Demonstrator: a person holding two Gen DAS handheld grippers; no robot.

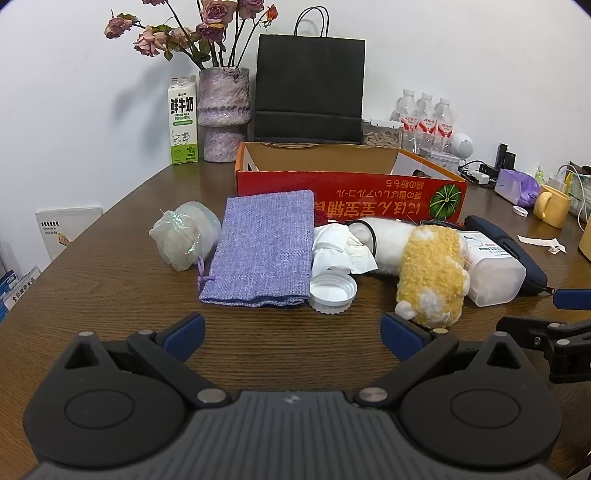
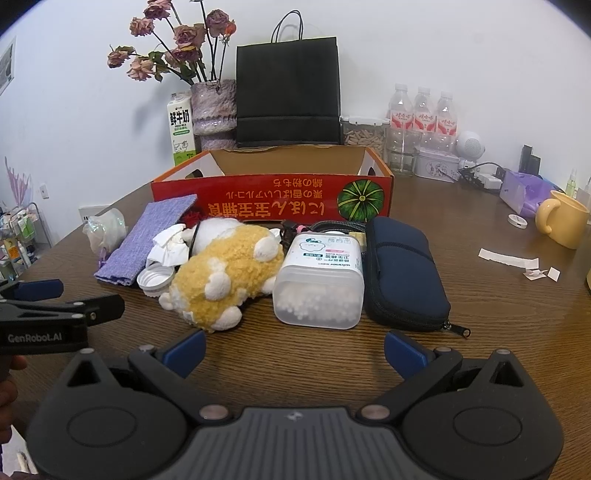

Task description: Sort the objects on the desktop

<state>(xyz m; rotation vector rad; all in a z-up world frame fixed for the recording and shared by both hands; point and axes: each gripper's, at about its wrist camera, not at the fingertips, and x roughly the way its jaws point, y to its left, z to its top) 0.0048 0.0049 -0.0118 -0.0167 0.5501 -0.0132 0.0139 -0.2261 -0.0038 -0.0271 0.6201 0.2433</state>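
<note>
Both tools, left tool (image 1: pixel 291 334) and right tool (image 2: pixel 294 349), are hovering wide, holding nothing, over the counter (image 1: pixel 110 295). Plush toy (image 2: pixel 225 271), cotton-swab box (image 2: pixel 319 280), navy pouch (image 2: pixel 402 269), purple bag (image 1: pixel 264 247) and white cap (image 1: pixel 332 291) are lying before the red box (image 2: pixel 273 197).

— Behind everything? 
— Plain white wall (image 1: pixel 461 55), evenly lit, faint shadow beside the dried roses (image 1: pixel 192 26).
— Underneath?
— Dark wood-grain surface (image 1: pixel 110 295), rounded at the far left.
— Off to the left?
— Wire rack (image 2: pixel 22 236) with small bottles, wall socket (image 2: pixel 44 192) above.
</note>
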